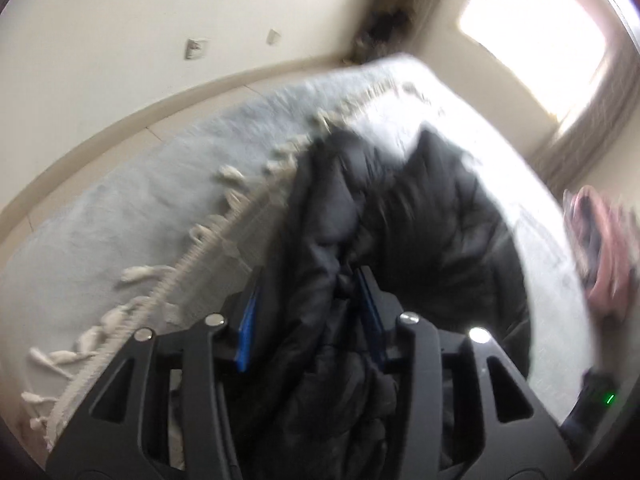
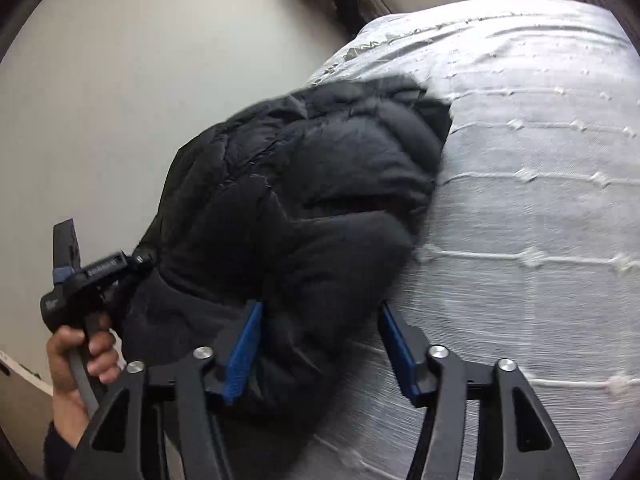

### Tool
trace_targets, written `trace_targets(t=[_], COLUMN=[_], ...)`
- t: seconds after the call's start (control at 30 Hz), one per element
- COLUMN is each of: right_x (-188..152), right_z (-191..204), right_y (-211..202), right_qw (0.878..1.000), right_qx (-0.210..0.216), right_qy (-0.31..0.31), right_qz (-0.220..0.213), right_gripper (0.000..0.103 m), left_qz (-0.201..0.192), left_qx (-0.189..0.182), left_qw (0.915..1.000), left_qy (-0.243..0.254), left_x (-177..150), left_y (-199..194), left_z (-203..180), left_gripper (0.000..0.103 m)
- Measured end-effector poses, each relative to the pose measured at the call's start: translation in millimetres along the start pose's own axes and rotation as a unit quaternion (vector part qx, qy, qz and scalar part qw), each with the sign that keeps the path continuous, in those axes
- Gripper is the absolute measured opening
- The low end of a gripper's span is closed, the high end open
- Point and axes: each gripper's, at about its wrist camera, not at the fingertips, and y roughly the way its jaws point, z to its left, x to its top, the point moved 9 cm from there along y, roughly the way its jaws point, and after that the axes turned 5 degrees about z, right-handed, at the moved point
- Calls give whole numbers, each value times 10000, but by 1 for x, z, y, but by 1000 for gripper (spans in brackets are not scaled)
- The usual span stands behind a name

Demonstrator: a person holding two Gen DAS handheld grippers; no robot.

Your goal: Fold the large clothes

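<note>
A black quilted jacket [image 2: 312,184] lies on a pale grey-white bedspread [image 2: 540,208] with cream fringe [image 1: 224,220].

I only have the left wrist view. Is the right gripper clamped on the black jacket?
Observer: No. The right gripper has its jaws wide apart. The jacket bulges in between, but the right-hand pad sits bare over the bedspread.
Operator: Where's my left hand from there?
Observer: The left hand wraps a grey handle beside the jacket's left edge.
</note>
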Motion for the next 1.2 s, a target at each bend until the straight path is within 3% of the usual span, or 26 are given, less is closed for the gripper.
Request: trace_targets(t=[0.13, 0.23, 0.37, 0.4, 0.5, 0.7, 0.8, 0.87, 0.97, 1.1, 1.2], right_x=[2, -7, -23, -33, -55, -106, -129, -140, -145, -150, -153], right_z=[-28, -48, -17, -7, 29, 60, 55, 45, 30, 18, 20], right_y=[-47, -85, -102, -113, -138, -211, -230, -242, -245, -246, -253], right_qw=[9996, 9997, 9995, 9985, 9932, 9735, 9644, 9611, 9632, 9587, 9579], right_qx=[-146, -105, 165, 329, 430, 365, 266, 305, 415, 259, 250], right_qy=[-139, -127, -255, -395, -1065, -2258, -2630, -2737, -2633, -2804, -2816], right_qz=[-172, -173, 72, 161, 184, -46, -67, -206, -331, -396, -499], right_gripper=[66, 67, 67, 67, 76, 88, 94, 94, 94, 94, 94], left_qz=[-373, -905, -1480, -1529, -1318, -1071, -1316, -1448, -1486, -1591, -1409], left_qx=[296, 803, 1495, 1487, 1382, 1566, 2232, 2452, 2458, 2702, 2540], left_qw=[9967, 9916, 9770, 9757, 9791, 9781, 9616, 9549, 9542, 9441, 9525], left_qy=[-664, -464, 357, 504, 695, 859, 901, 840, 835, 1017, 920], left_x=[4, -32, -104, -113, -189, -283, -299, -308, -322, -337, -342], left_y=[-51, -105, -161, -168, -182, -202, -214, -224, -228, -226, -221], left_z=[19, 5, -49, -56, -95, -136, -144, -149, -158, -168, -169], left_gripper=[47, 50, 85, 86, 90, 97, 98, 98, 98, 100, 101])
